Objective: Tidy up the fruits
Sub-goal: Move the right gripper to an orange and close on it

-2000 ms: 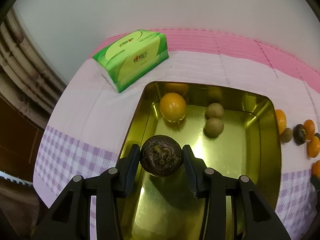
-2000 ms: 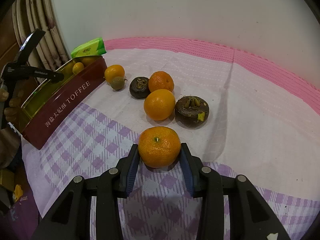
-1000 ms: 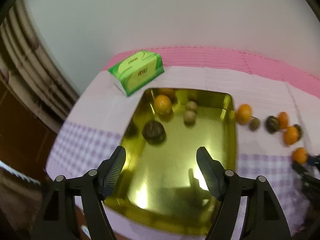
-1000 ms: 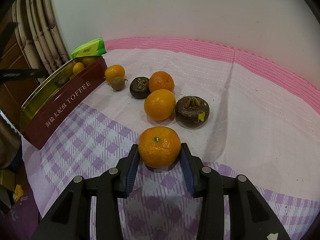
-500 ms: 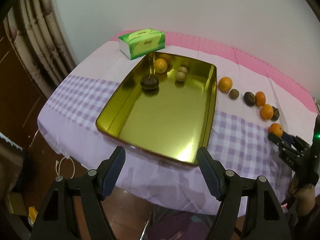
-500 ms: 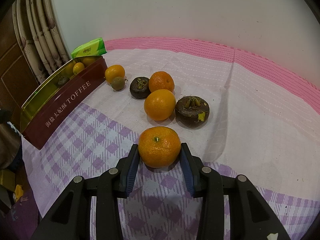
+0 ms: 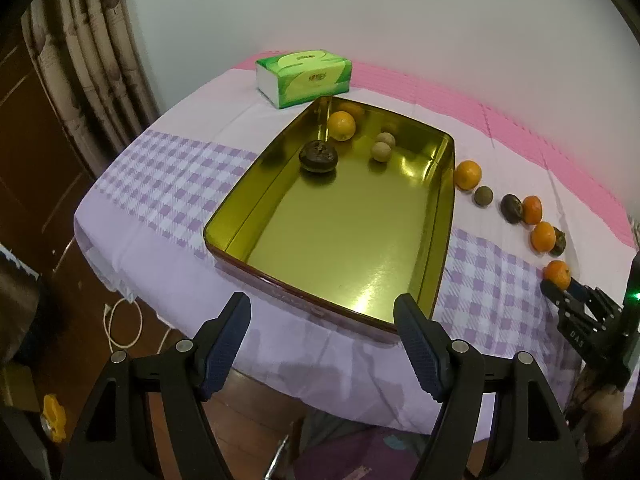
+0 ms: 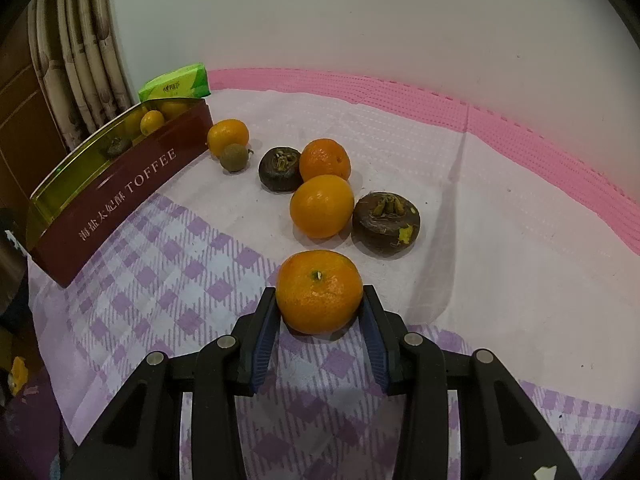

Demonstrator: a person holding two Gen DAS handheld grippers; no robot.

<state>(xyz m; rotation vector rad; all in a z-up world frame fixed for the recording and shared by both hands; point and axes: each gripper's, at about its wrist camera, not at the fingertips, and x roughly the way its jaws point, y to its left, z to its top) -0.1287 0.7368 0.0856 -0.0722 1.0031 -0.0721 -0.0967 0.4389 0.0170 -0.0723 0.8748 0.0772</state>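
A gold-lined tin [image 7: 444, 216] with dark red outer walls lettered TOFFEE is set on the desk [image 7: 168, 184], which is covered by a lilac-checked and pink cloth; four fruits are gathered at the tin's far end, while the near stretch of its floor is bare metal. An orange [image 7: 341, 126] is seen close to the far wall; a dark brown fruit [image 7: 319, 155] is placed just beside it, nearer the left wall; two small tan round fruits [image 7: 382, 147] are found touching each other to the right of these. A green tissue pack [image 7: 304, 77] is laid just beyond the tin's far corner.

Outside the tin, along its right side, a row of loose fruit is spread over the cloth: an orange fruit [image 8: 228, 136] with a small brownish one [image 8: 234, 157] touching it, a dark fruit [image 8: 280, 168] against a mandarin [image 8: 325, 159], and a larger orange [image 8: 322, 206] beside another dark fruit [image 8: 386, 224].

The left gripper [image 7: 322, 340] is held above the desk's near edge, its fingers [image 7: 226, 344] spread wide with nothing between them. The right gripper [image 8: 319, 328] is closed on a tangerine [image 8: 319, 291], which is clasped between both fingers [image 8: 262, 336] low over the checked cloth, well apart from the tin.
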